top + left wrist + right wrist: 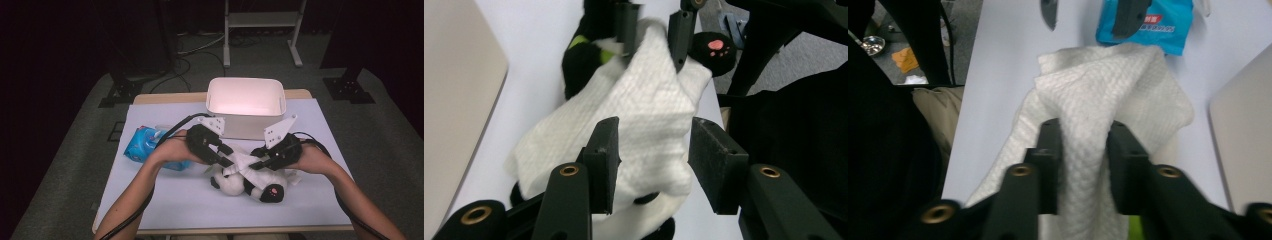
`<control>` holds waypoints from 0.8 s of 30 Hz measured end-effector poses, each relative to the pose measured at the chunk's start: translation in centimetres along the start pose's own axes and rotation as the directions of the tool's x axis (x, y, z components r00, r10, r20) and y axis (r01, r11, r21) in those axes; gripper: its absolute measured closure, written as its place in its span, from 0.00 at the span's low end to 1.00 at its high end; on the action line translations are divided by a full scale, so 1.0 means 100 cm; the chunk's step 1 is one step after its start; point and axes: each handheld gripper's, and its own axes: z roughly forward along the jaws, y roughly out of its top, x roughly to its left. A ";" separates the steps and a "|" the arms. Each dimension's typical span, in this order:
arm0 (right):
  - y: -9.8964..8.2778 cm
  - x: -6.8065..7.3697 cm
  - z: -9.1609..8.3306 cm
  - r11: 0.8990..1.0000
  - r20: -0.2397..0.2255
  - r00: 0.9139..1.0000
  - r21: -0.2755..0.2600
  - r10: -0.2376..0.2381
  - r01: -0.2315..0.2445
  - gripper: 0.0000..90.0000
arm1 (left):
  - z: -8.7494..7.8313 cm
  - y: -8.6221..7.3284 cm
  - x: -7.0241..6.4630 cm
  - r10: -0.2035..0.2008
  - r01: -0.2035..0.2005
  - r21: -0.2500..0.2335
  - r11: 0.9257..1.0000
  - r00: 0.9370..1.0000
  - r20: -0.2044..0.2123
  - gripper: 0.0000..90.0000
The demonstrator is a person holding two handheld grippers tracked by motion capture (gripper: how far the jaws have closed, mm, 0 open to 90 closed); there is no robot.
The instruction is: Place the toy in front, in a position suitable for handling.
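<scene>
A pale sheet covers the table (pixel 165 200), with a white bin (pixel 246 106) at its far edge. In the middle lies a black-and-white plush toy (pixel 252 185), a white cloth (pixel 644 120) draped over it. The right gripper (pixel 1083 137) pinches a fold of that cloth; the left gripper (pixel 651 142) straddles it, pads apart. A blue wipes packet (pixel 142 145) sits left

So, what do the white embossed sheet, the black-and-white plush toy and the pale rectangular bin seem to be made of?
The white embossed sheet looks like a soft paper or nonwoven wipe: quilted pattern, limp folds. The black-and-white plush toy seems to be fuzzy synthetic fabric, matte, with a pink paw print. The pale rectangular bin is probably plastic: smooth, evenly thin walls with rounded corners.
</scene>
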 end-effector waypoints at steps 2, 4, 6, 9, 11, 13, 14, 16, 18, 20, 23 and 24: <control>-0.003 0.001 -0.003 1.000 -0.012 1.000 -0.004 0.012 -0.012 0.89 | -0.001 -0.005 0.001 -0.011 0.011 -0.002 1.000 1.000 -0.004 0.59; -0.006 0.003 -0.008 1.000 -0.019 1.000 -0.017 0.021 -0.021 0.91 | -0.001 -0.010 0.002 -0.019 0.019 0.005 1.000 1.000 -0.008 0.58; -0.010 0.004 -0.013 0.999 -0.017 0.999 -0.014 0.030 -0.030 0.92 | -0.001 -0.012 0.002 -0.025 0.025 0.002 1.000 1.000 -0.010 0.56; -0.017 0.005 -0.022 0.999 -0.009 0.999 -0.012 0.044 -0.045 0.92 | 0.000 -0.018 0.005 -0.034 0.034 0.003 0.999 0.999 -0.023 0.56; -0.020 0.007 -0.024 0.999 -0.004 0.999 -0.005 0.052 -0.052 0.92 | 0.001 -0.019 0.006 -0.040 0.040 0.007 0.999 0.999 -0.021 0.55; -0.028 0.008 -0.027 0.998 -0.004 0.998 0.011 0.063 -0.063 0.93 | 0.005 -0.024 0.009 -0.056 0.057 0.012 0.998 0.998 -0.029 0.53; -0.028 0.008 -0.027 0.998 -0.004 0.998 0.011 0.063 -0.063 0.93 | 0.005 -0.024 0.009 -0.056 0.057 0.012 0.998 0.998 -0.029 0.52; -0.033 0.011 -0.029 0.997 -0.003 0.998 0.029 0.070 -0.070 0.93 | 0.009 -0.027 0.011 -0.051 0.052 0.024 0.998 0.998 -0.032 0.52; -0.038 0.013 -0.030 0.996 0.001 0.997 0.039 0.077 -0.077 0.93 | 0.013 -0.029 0.013 -0.054 0.055 0.036 0.998 0.998 -0.036 0.51; -0.044 0.013 -0.031 0.996 0.003 0.997 0.048 0.080 -0.081 0.93 | 0.018 -0.031 0.015 -0.051 0.054 0.058 0.997 0.998 -0.044 0.49; -0.048 0.013 -0.032 0.994 0.004 0.996 0.056 0.090 -0.090 0.94 | 0.021 -0.033 0.018 -0.056 0.059 0.063 0.996 0.997 -0.053 0.49; -0.048 0.013 -0.032 0.994 0.004 0.996 0.056 0.090 -0.090 0.94 | 0.022 -0.034 0.019 -0.062 0.066 0.063 0.996 0.997 -0.053 0.49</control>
